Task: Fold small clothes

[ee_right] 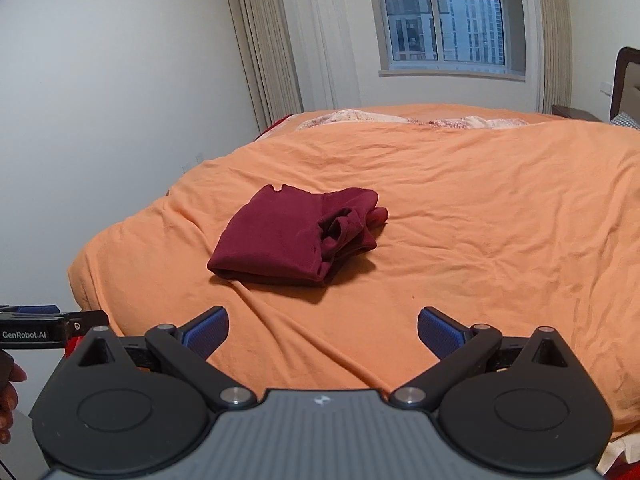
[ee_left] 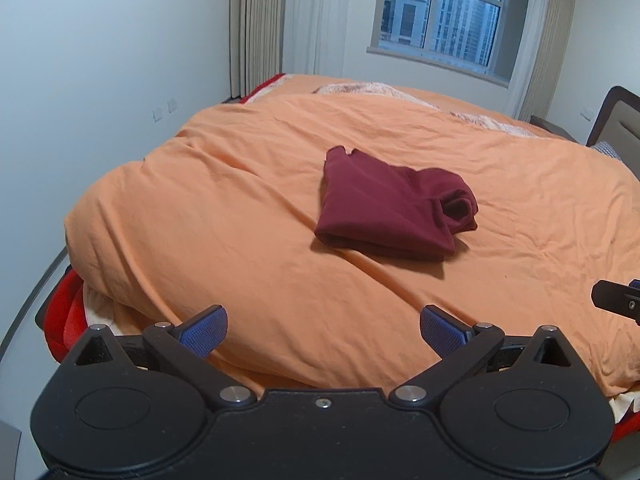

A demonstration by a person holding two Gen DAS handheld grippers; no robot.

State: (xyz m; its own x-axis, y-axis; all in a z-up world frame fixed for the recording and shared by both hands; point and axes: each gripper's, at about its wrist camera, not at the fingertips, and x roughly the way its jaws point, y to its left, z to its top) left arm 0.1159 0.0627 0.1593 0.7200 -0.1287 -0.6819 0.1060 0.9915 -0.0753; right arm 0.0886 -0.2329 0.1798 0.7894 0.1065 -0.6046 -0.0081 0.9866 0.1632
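Note:
A dark red garment (ee_left: 392,208) lies folded into a compact bundle on the orange duvet (ee_left: 240,216), with a rolled sleeve or collar at its right end. The right wrist view shows the same garment (ee_right: 296,236) left of centre on the duvet (ee_right: 480,240). My left gripper (ee_left: 323,332) is open and held back over the near edge of the bed, well short of the garment, nothing between its blue pads (ee_left: 204,330). My right gripper (ee_right: 322,334) is open too, empty, equally far back. The left gripper's side (ee_right: 40,326) shows at the far left of the right wrist view.
A wall runs close along the bed's left side. A window (ee_left: 440,12) with curtains is behind the bed, and a headboard (ee_left: 616,120) stands at the right. A pale floral blanket (ee_right: 400,120) lies along the far edge. A hand (ee_right: 8,392) shows at the lower left.

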